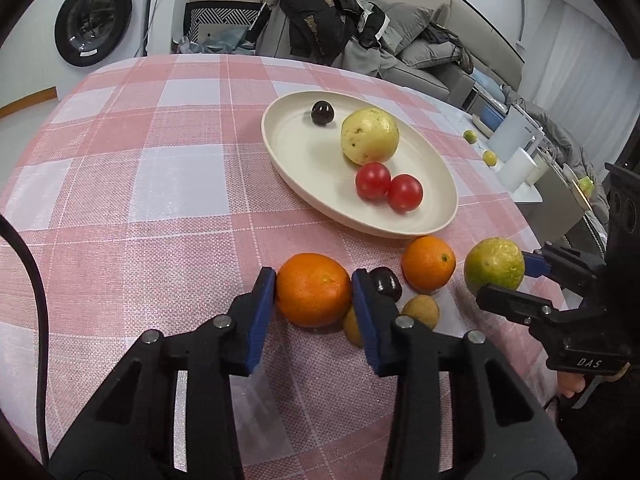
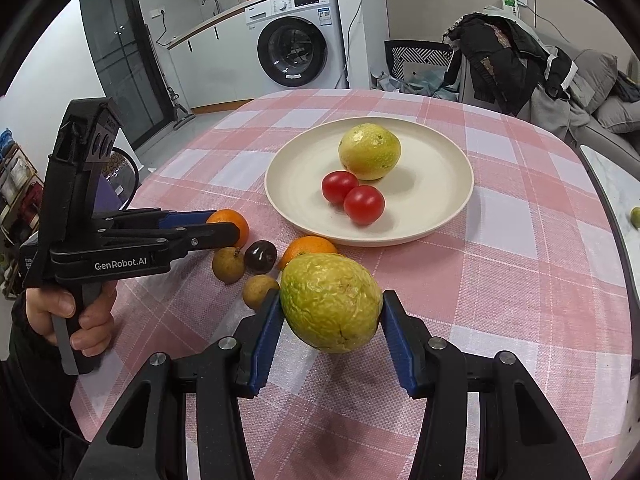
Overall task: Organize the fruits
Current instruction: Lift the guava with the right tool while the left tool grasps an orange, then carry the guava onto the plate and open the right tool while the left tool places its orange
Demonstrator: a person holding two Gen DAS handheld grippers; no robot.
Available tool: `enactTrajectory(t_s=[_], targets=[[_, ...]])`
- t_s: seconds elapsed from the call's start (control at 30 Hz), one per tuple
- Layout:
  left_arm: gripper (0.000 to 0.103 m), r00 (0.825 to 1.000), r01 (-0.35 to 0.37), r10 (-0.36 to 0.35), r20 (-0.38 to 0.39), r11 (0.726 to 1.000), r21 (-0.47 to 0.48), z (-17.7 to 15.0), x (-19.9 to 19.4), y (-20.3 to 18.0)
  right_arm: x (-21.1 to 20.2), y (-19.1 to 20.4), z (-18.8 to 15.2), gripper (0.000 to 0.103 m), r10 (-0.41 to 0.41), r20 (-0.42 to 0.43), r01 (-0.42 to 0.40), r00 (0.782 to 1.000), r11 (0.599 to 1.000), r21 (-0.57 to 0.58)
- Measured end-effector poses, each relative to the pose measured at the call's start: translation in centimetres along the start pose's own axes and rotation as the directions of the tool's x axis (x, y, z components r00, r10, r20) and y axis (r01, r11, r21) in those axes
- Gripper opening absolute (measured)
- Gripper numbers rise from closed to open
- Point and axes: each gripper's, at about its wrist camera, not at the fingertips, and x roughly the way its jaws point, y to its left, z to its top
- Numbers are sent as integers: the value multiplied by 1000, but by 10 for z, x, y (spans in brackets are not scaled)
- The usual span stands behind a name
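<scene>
Checked tablecloth (image 1: 140,184) carries a cream plate (image 2: 440,152) holding a yellow guava (image 2: 369,151), two tomatoes (image 2: 363,204) and a dark plum (image 1: 322,112). Right gripper (image 2: 330,316) clamps a green-yellow guava (image 2: 331,302) between both blue pads, lifted clear of the cloth. Left gripper (image 1: 314,290) pinches an orange (image 1: 313,294) resting on the cloth, near a second orange (image 1: 428,263).

Washing machine (image 2: 298,50), grey sofa (image 1: 432,56), clothes-draped chair (image 2: 500,64).
</scene>
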Motion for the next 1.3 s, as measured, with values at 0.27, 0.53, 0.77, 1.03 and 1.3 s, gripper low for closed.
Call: enactTrajectory(t_s=[0.27, 0.53, 0.77, 1.03, 1.3], targets=[[35, 998, -50, 50, 26, 999, -3, 0, -6, 3, 1, -3, 1, 51, -5, 7, 5, 1000, 1000, 9], [35, 995, -65, 63, 80, 998, 25, 2, -20, -3, -6, -16, 3, 51, -25, 48, 23, 999, 998, 51], [35, 989, -62, 56, 137, 997, 43, 8, -39, -12, -14, -26, 6, 51, -48, 100, 39, 994, 995, 87], [35, 982, -65, 51, 182, 996, 68, 21, -47, -24, -24, -37, 17, 51, -87, 143, 69, 986, 990, 127], [35, 979, -67, 52, 198, 995, 68, 36, -40, -30, -33, -42, 39, 51, -106, 180, 87, 978, 990, 113]])
